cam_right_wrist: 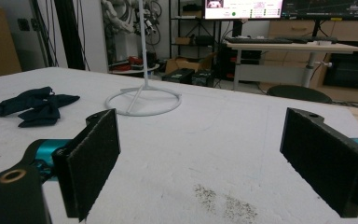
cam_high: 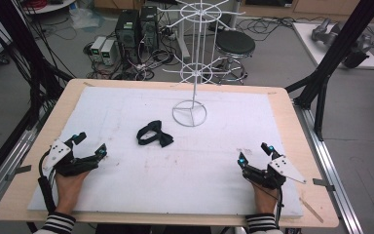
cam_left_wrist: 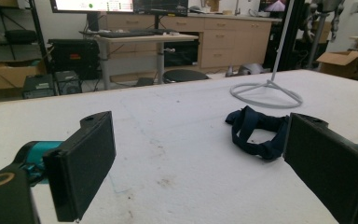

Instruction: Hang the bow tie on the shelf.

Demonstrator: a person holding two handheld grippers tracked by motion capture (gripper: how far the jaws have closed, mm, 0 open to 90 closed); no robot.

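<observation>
A dark navy bow tie lies crumpled on the white mat, just in front of the white wire display stand. In the left gripper view the bow tie sits ahead and to the right, near the stand's ring base. In the right gripper view the bow tie lies far left. My left gripper rests at the mat's near left, jaws wide apart and empty. My right gripper rests at the near right, also open with nothing between its pads.
The white mat covers most of the wooden table. Black frame posts stand at both sides. Behind the table are computer towers, cables and a black stool.
</observation>
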